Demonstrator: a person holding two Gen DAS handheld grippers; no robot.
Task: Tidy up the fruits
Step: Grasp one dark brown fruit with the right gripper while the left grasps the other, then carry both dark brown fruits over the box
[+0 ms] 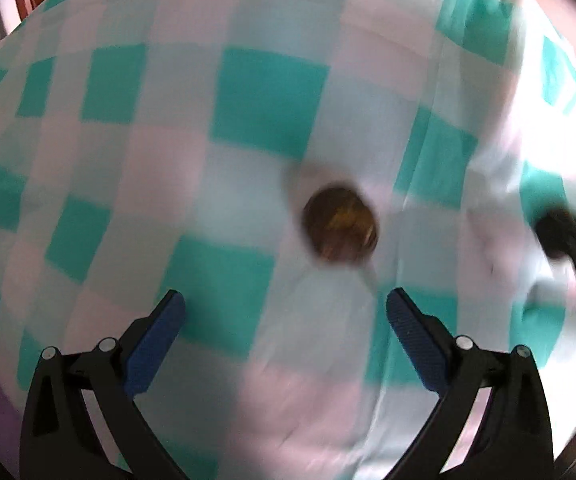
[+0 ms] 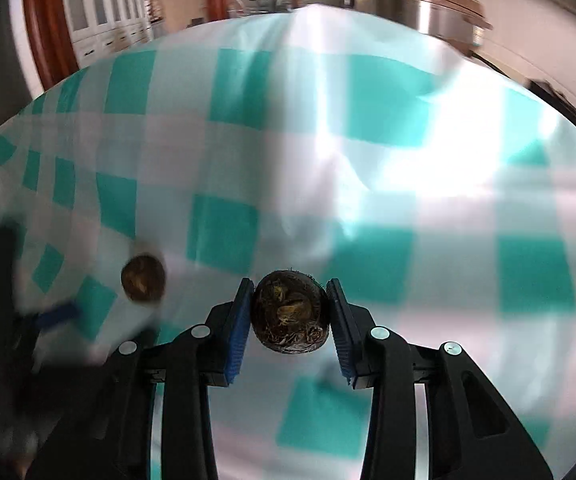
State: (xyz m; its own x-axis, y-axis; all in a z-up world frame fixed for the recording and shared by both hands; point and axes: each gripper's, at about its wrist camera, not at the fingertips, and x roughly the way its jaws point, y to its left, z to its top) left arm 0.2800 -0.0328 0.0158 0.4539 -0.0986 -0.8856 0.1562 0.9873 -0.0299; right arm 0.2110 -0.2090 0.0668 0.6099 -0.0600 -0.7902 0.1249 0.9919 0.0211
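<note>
Covering nearly everything in both views, the teal-and-white checked cloth [image 1: 272,92] is smeared by motion, so its folds read only as soft bright bands, clearest on the right of the right wrist view. Beyond its far edge that view alone shows a room: a wooden door frame [image 2: 44,40], white cabinet doors and a large steel pot [image 2: 427,8], all blurred and cut off by the lens rim.

The right gripper [image 2: 291,312] shows sharply in its own camera, its blue pads pressed against both sides of a dark, round, fibrous fruit [image 2: 291,314] held above the cloth. In the left wrist view it is just a black blur at the right edge, and the held fruit cannot be made out there.

The left gripper [image 1: 286,304] has its jaws spread wide with only cloth between them. A second round brown fruit [image 1: 340,227] lies on the cloth just ahead of its right finger, blurred. From the right wrist view the same fruit sits near a smeared blue pad at the lower left.
</note>
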